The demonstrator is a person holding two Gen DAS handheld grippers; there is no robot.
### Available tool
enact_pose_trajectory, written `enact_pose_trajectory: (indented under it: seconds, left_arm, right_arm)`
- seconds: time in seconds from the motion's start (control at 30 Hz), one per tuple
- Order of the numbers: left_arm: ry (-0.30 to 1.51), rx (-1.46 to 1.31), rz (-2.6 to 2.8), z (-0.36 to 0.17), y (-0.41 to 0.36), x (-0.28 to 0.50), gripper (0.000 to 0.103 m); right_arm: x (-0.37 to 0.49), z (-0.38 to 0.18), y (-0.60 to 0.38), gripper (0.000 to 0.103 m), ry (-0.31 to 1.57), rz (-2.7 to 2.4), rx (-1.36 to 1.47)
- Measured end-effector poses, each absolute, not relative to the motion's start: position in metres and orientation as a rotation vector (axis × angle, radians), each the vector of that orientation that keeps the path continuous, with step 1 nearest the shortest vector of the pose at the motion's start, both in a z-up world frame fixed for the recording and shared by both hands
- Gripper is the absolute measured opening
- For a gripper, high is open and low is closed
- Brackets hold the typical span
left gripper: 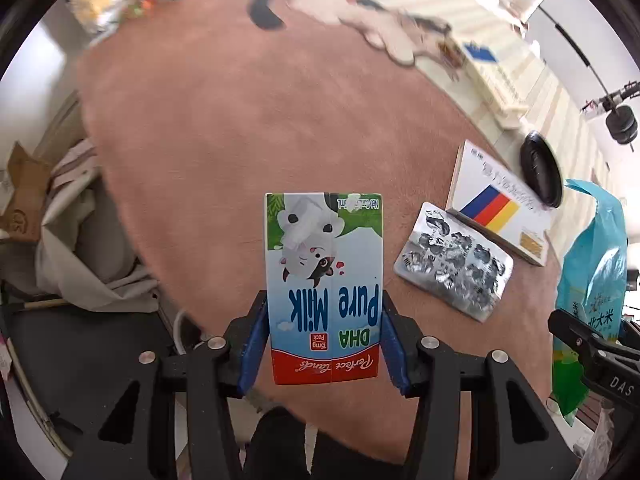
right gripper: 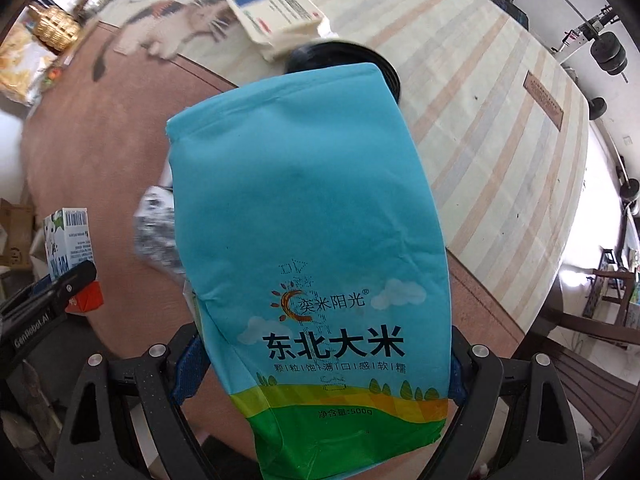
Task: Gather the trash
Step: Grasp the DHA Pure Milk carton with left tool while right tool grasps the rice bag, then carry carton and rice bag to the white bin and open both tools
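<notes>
- the left gripper (left gripper: 324, 344) pinches a "dha pure milk" carton (left gripper: 324, 280) between its blue pads (left gripper: 252, 348), label upside down to the camera, above a round pink rug (left gripper: 240, 120).
- the right gripper (right gripper: 320, 364) has its jaws spread wide around a blue rice bag (right gripper: 308, 220), pads against both of the bag's sides, holding it over the same rug.
- beside the carton on the rug lie a crumpled foil blister pack (left gripper: 454, 266) and, just past it, a white box with blue, red and yellow stripes (left gripper: 496, 204).
- a black round lid (left gripper: 540, 168) sits beyond the box, near the rug's edge on the striped mat (left gripper: 520, 60).
</notes>
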State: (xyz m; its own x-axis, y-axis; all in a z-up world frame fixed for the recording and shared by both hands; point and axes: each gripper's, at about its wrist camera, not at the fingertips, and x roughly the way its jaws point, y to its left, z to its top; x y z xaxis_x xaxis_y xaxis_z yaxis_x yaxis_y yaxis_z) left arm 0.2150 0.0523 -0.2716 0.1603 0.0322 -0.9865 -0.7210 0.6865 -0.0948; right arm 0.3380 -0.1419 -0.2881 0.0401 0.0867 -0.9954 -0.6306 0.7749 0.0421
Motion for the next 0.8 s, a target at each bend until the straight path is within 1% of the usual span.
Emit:
enact_pose_trajectory:
  seconds: [0.1,0.23,0.33,0.4,0.5,0.57,0.67,0.73,0.8]
  left_arm:
    - [1.253,-0.655,0.612,-0.242,0.055,0.185,0.048]
    - [1.178,-0.677,0.654,-0.219,0.069,0.111,0.048]
    - [1.144,-0.725,0.698,-0.219,0.085,0.045,0.048]
    - [1.147,-0.770,0.722,-0.231,0.094,0.003,0.048]
    - [1.185,-0.864,0.758,-0.270,0.109,-0.058,0.048]
    - [1.224,-0.924,0.772,-0.307,0.117,-0.088,0.048]
    - [1.267,-1.046,0.782,-0.376,0.130,-0.126,0.048]
    - [1.285,-1.126,0.773,-0.427,0.138,-0.140,0.048]
    - [1.288,-1.200,0.756,-0.482,0.145,-0.151,0.048]
  right_arm:
    - [0.313,-0.267,-0.140,0.092,1.413,0.629,-0.443]
    - [0.263,-0.243,-0.128,0.092,1.397,0.717,-0.433]
    - [0.208,-0.237,-0.110,0.092,1.410,0.804,-0.452]
    - [0.167,-0.245,-0.095,0.092,1.432,0.858,-0.480]
    - [0.115,-0.273,-0.074,0.092,1.487,0.903,-0.525]
    - [0.080,-0.309,-0.059,0.092,1.537,0.918,-0.566]
    - [0.039,-0.378,-0.039,0.092,1.634,0.914,-0.603]
    - [0.020,-0.431,-0.027,0.092,1.704,0.893,-0.611]
    - [0.005,-0.482,-0.015,0.092,1.736,0.893,-0.629]
